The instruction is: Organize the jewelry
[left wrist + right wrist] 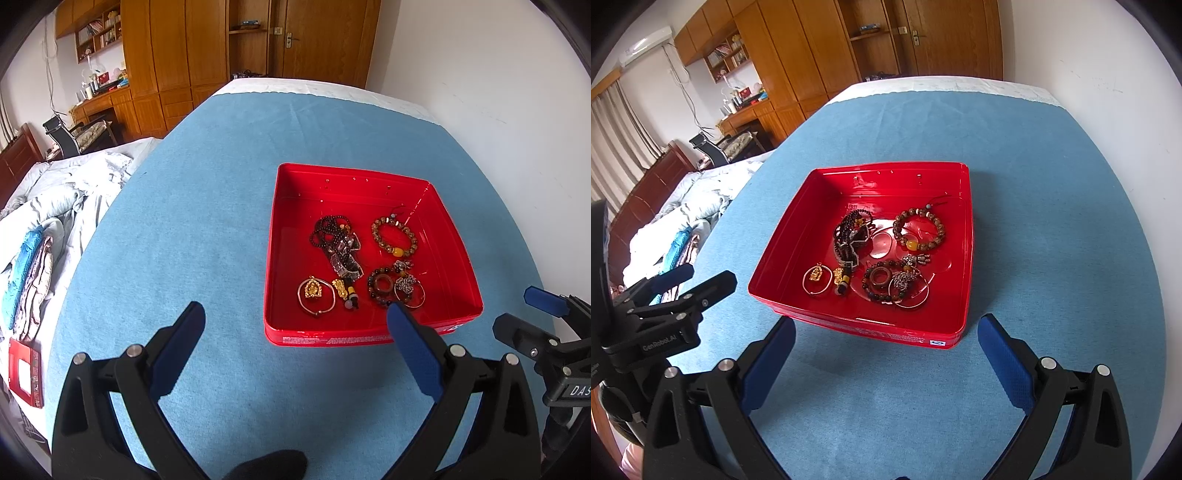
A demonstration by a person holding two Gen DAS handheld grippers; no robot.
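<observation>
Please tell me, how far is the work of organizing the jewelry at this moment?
It looks finished or nearly so. Done: the brown bead bracelet with a yellow bead, the dark bead strand, the gold pendant on a thin ring and the other pieces all lie inside the red square tin. In hand: nothing; the left gripper and right gripper are open and empty. Left: no jewelry is visible on the blue cloth.

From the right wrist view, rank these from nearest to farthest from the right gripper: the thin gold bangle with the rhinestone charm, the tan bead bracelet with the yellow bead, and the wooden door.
From the right gripper:
1. Thin gold bangle, front right of the red tray.
2. Tan bead bracelet, further back on the tray's right.
3. Wooden door, across the room.
</observation>
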